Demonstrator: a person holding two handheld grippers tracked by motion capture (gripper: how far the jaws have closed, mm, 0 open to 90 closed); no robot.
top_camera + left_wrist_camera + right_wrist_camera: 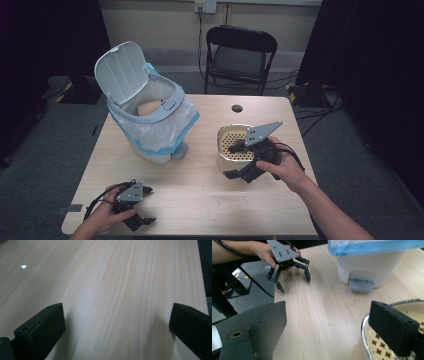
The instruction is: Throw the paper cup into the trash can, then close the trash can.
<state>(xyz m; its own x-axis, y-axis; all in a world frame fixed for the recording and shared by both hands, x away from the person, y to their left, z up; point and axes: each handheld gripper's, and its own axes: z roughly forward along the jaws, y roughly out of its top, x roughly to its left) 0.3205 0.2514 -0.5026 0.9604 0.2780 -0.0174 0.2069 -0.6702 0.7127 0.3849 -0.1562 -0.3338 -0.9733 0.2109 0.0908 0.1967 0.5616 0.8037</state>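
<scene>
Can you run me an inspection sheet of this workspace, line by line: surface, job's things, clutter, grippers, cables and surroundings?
Surface: wooden table, bare grain, a round hole near its far edge.
Job's things: metal-rimmed bowl with a patterned inside, at the table's right; white pedal bin, lid up, plastic liner over the rim, something pale inside.
Clutter: nothing seen.
Grippers: right gripper open, one of the jaws over the bowl, the other outside its rim; left gripper open, low over the near left corner, holding nothing.
Cables: one trails from each gripper; more lie on the floor at the far right.
Surroundings: black folding chair behind the table, grey carpet, dark curtains.
</scene>
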